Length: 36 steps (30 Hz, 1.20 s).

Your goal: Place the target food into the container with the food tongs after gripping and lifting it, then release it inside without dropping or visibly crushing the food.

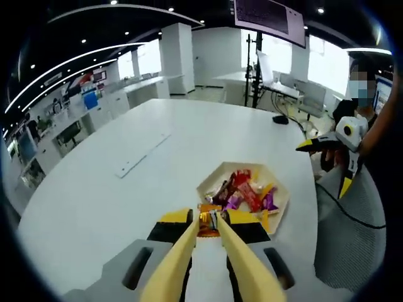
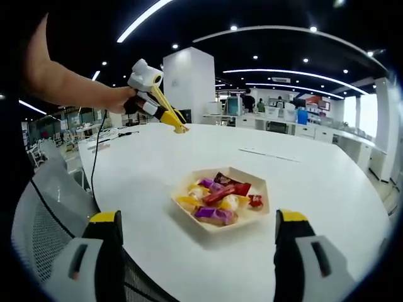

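Left gripper view, claw: our left claw holds yellow food tongs, whose tips have closed on a small wrapped candy.
Left gripper view, candy: it sits between the tong tips at the near rim of the container, apart from the pile of wrapped sweets inside.
Left gripper view, handling: we judge it light, slick in its wrapper and easily squashed, so a gentle pinch across the middle suits it.
Right gripper view, claw: our right claw stands wide open with nothing between its jaws.
Right gripper view, container: the paper tray of sweets rests on the white surface, ahead of and between the jaws.
Right gripper view, other claw: the left claw with its tongs hangs above the surface, well behind the tray; we cannot tell what its tips hold.
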Tool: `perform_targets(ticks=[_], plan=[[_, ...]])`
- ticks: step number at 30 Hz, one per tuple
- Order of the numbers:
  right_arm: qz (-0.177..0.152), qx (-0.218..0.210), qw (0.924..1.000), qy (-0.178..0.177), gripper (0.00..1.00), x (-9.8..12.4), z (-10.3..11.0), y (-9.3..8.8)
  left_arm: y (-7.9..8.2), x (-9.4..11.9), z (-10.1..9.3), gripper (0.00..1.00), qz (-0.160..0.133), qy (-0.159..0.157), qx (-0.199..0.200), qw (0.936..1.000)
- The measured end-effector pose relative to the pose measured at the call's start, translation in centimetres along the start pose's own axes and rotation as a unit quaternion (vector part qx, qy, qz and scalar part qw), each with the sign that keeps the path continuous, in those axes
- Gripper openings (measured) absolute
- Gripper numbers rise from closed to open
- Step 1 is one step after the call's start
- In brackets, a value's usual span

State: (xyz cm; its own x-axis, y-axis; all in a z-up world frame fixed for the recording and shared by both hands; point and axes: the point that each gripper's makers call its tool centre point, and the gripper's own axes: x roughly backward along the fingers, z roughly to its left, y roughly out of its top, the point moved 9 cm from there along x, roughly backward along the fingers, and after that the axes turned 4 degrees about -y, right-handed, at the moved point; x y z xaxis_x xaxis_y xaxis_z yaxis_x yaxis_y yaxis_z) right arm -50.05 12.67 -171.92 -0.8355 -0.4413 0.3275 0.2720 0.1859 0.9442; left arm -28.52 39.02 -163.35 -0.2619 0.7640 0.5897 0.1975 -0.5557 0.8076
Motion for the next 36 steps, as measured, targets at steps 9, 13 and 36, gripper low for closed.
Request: perform_targets(ticks=[9,13,36], plan=[[-0.002,-0.003,1.0000,-0.003,0.99,0.0,0.0,0.0,1.3,-1.6,-1.1,0.16,-0.006,-0.021,-0.008,0.9997],[-0.004,-0.005,1.0000,-0.005,0.99,0.1,-0.1,0.0,2.1,-2.7,-1.8,0.16,-0.008,-0.031,-0.013,0.9994],[-0.003,-0.006,0.9999,-0.010,0.99,0.1,-0.2,0.0,4.3,-7.4,-4.6,0.16,-0.023,-0.077,-0.019,0.9966]])
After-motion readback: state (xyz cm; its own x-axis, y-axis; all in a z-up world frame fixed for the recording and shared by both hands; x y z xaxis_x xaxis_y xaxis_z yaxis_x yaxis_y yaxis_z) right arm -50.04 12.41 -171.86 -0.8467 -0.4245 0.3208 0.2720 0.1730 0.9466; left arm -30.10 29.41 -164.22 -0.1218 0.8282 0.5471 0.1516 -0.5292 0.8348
